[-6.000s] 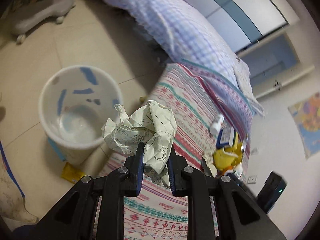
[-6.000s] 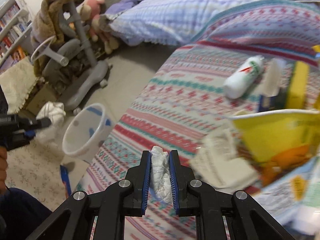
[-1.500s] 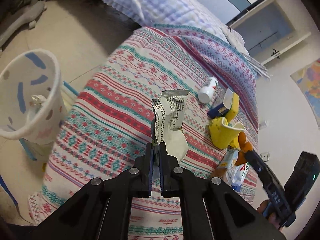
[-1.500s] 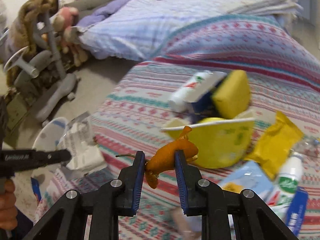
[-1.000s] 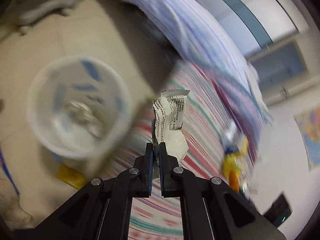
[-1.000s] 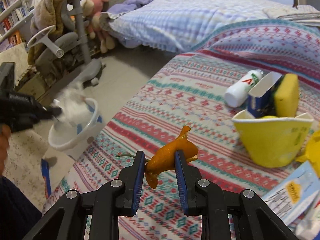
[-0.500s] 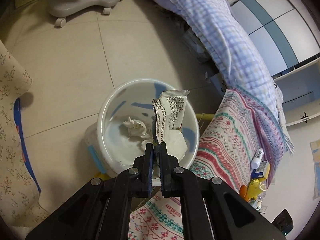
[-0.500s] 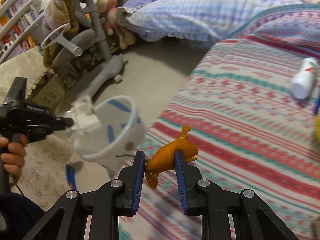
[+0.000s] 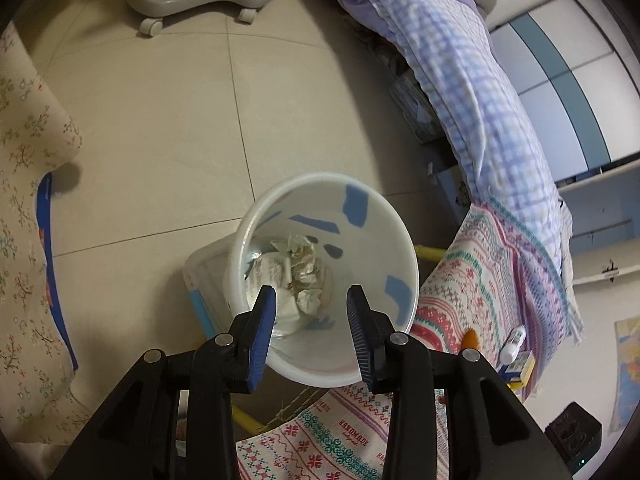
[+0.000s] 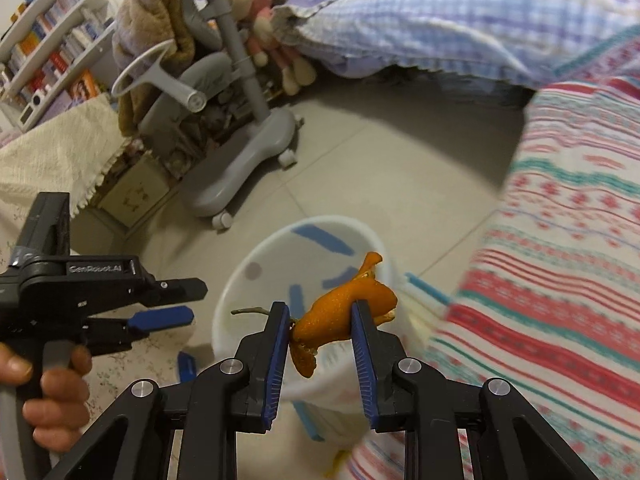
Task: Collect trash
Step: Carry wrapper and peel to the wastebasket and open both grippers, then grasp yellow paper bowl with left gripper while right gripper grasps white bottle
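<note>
Orange peel [image 10: 344, 312] sits pinched between the blue pads of your right hand-held gripper [image 10: 320, 340], low centre of the right wrist view, right in front of the open mouth of the white wastebasket [image 10: 256, 280]. That puts you at the drop step for this piece, as I read it: the next move calls for carrying the peel clear over the rim and then spreading the jaws so it falls inside rather than onto the tiled floor [image 10: 380, 168].

Your left hand-held gripper [image 9: 312, 332] is spread wide and holds nothing. In its own view it looks straight down into the wastebasket [image 9: 280, 208], and at the left edge of the right wrist view you can see it from the side [image 10: 168, 304], off the rim, with your hand [image 10: 56, 392] around the grip.

Only the left wrist view shows what is in the basket: crumpled paper [image 9: 304, 272] and a pale wrapper [image 9: 268, 268] lie at the bottom. It also shows more litter waiting on the patterned bedspread [image 9: 480, 280] at lower right, including a small white bottle [image 9: 514, 340] and a yellow and blue box [image 9: 520, 364]. The right wrist view alone shows the peel's grip clearly, plus the grey chair base [image 10: 240, 172] and the bookshelf [image 10: 52, 40] at upper left.
</note>
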